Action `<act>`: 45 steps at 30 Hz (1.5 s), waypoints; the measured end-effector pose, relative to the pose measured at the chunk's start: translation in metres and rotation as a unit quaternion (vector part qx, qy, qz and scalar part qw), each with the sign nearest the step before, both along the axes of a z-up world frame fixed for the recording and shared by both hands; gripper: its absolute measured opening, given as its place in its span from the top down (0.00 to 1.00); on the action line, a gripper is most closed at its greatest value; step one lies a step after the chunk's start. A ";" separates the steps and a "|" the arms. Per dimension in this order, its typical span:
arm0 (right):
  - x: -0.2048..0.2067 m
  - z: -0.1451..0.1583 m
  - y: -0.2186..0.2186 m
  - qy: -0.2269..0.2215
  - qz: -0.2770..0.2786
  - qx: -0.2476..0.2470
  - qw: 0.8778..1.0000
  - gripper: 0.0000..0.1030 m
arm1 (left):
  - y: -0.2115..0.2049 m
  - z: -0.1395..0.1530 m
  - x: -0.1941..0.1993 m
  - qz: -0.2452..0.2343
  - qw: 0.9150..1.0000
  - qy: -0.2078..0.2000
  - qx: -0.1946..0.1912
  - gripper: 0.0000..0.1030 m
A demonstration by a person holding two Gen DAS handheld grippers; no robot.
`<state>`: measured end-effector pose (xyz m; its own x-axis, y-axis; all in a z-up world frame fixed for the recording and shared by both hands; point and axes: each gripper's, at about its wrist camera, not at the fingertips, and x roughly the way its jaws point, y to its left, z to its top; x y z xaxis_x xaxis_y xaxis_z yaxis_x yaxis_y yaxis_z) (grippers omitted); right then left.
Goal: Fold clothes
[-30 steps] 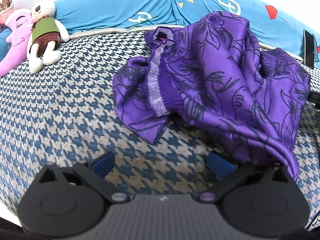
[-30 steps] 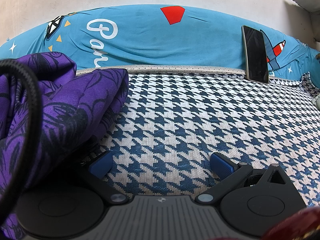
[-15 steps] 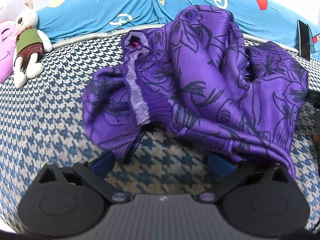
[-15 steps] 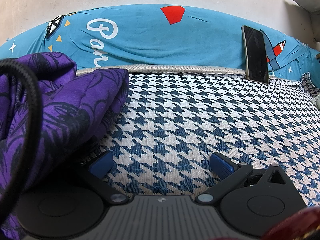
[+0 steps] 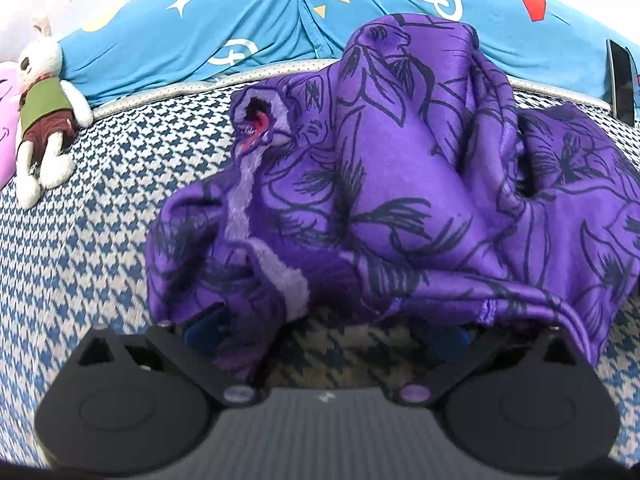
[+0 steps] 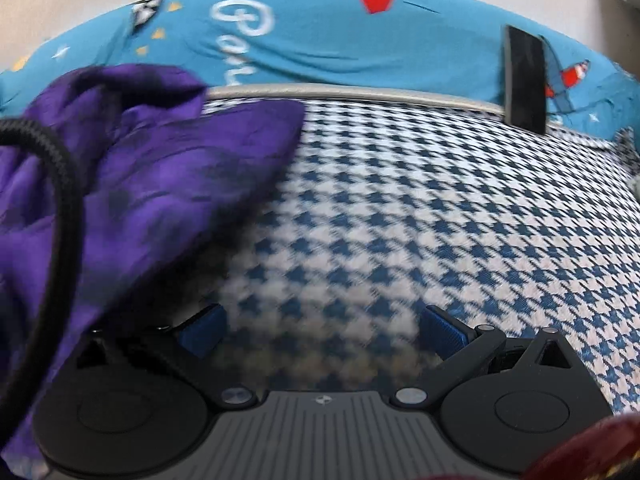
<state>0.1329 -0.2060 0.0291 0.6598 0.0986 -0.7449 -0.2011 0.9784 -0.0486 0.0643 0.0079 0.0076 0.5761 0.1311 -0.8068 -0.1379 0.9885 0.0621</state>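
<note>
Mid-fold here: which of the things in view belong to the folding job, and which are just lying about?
Belongs to the job:
- purple garment, crumpled on the houndstooth cover
- left gripper, open, at the garment's near edge
- right gripper, open, beside the garment

Just lying about:
- plush rabbit
- pink plush
- phone leaning on the blue bedding

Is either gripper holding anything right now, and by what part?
Nothing is held. The left gripper is open with the purple garment's near edge draped over its fingers; the right gripper is open over bare bedcover.
</note>
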 end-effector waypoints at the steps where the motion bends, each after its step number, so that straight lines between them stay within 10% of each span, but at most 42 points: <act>1: -0.006 0.002 0.003 0.001 0.014 0.002 1.000 0.00 | -0.001 0.000 0.002 -0.002 1.000 -0.001 0.002 0.00; 10: -0.022 0.006 0.041 0.019 0.082 0.021 0.996 0.00 | -0.002 0.002 0.025 -0.011 1.000 -0.004 0.011 0.00; 34: 0.052 0.041 0.072 -0.063 0.025 0.087 0.994 0.00 | 0.007 0.024 0.088 0.011 0.999 -0.051 -0.008 0.00; 45: 0.067 0.023 0.073 -0.037 0.006 0.073 0.997 0.00 | 0.001 -0.005 0.115 0.010 1.000 0.015 0.016 0.00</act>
<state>0.1998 -0.1331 0.0523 0.7105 0.2117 -0.6711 -0.2147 0.9734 0.0797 0.1792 0.0090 0.0030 0.5496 0.1684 -0.8183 -0.1545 0.9831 0.0986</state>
